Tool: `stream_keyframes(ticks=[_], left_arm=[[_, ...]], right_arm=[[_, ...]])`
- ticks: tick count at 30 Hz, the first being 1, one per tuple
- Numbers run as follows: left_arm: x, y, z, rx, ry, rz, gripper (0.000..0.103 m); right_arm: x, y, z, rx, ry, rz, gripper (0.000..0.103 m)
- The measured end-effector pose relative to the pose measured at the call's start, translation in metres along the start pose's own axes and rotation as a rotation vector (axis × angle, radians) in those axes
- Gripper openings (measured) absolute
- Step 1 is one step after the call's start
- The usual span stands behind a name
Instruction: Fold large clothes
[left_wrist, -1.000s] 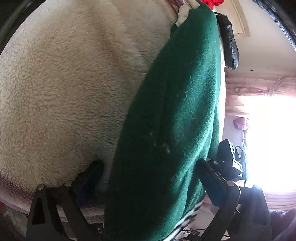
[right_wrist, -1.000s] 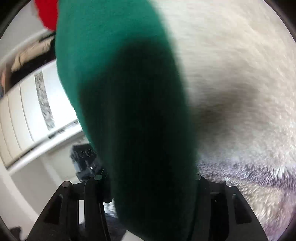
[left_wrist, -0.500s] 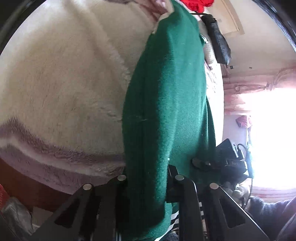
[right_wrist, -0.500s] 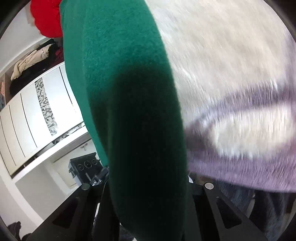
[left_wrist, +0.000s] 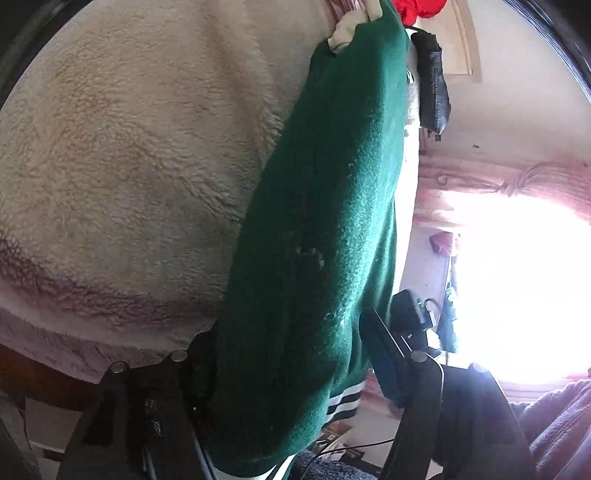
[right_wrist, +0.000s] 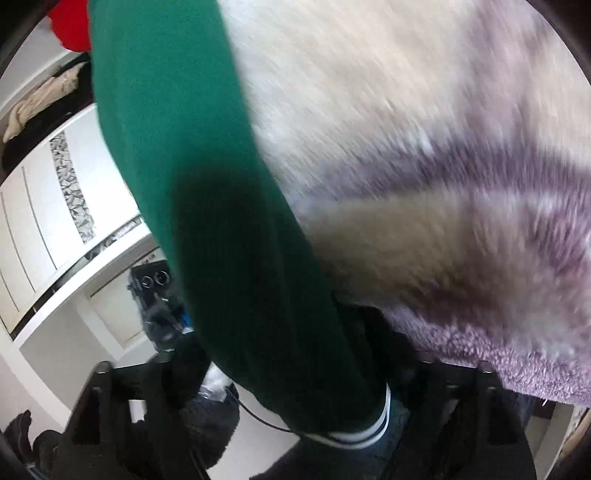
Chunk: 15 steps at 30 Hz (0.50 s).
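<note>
Between the fingers of the left gripper (left_wrist: 291, 373) hangs a green sleeve (left_wrist: 325, 221); the fingers stand apart, having just been opening, and the right-hand one is clear of the cloth. The right gripper (right_wrist: 295, 373) shows likewise: sleeve between its fingers, which have just been opening, no visible clamp. Beyond the sleeve lies a cream fleece (left_wrist: 129, 166). Judgement: folding is at an early stage; no finished fold is visible, all folds remain.
</note>
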<state>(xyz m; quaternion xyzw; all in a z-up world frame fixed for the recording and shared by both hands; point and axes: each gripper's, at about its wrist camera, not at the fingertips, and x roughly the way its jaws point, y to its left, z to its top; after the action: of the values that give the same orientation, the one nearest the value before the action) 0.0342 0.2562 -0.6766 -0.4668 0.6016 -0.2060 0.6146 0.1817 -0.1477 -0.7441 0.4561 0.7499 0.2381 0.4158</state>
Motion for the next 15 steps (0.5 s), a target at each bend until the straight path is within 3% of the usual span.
stream_keyframes(ticks=[4,5,6,7,8,11,15], left_arm=[[0.013,-0.008,0.004,0.041,0.021,0.063,0.066],[0.013,-0.009,0.004,0.054,0.02,0.079,0.065],[0.014,-0.012,0.005,0.068,0.02,0.103,0.063],[0.016,-0.016,0.007,0.076,0.013,0.114,0.058],[0.015,-0.017,0.005,0.082,0.004,0.147,0.029],[0.011,-0.03,0.003,0.053,-0.007,0.188,0.019],[-0.007,-0.057,0.005,0.006,0.008,0.183,0.016]], right_arm=[[0.01,-0.008,-0.005,-0.017,0.006,0.012,0.078],[0.01,-0.008,-0.006,-0.023,-0.003,0.013,0.064],[0.011,-0.009,-0.007,-0.02,-0.01,0.018,0.056],[0.011,-0.009,-0.006,-0.008,-0.02,0.035,0.048],[0.011,-0.01,-0.007,0.011,-0.032,0.054,0.041],[0.002,-0.005,-0.014,0.03,-0.061,0.072,0.031],[-0.008,0.021,-0.022,0.029,-0.078,0.117,0.025]])
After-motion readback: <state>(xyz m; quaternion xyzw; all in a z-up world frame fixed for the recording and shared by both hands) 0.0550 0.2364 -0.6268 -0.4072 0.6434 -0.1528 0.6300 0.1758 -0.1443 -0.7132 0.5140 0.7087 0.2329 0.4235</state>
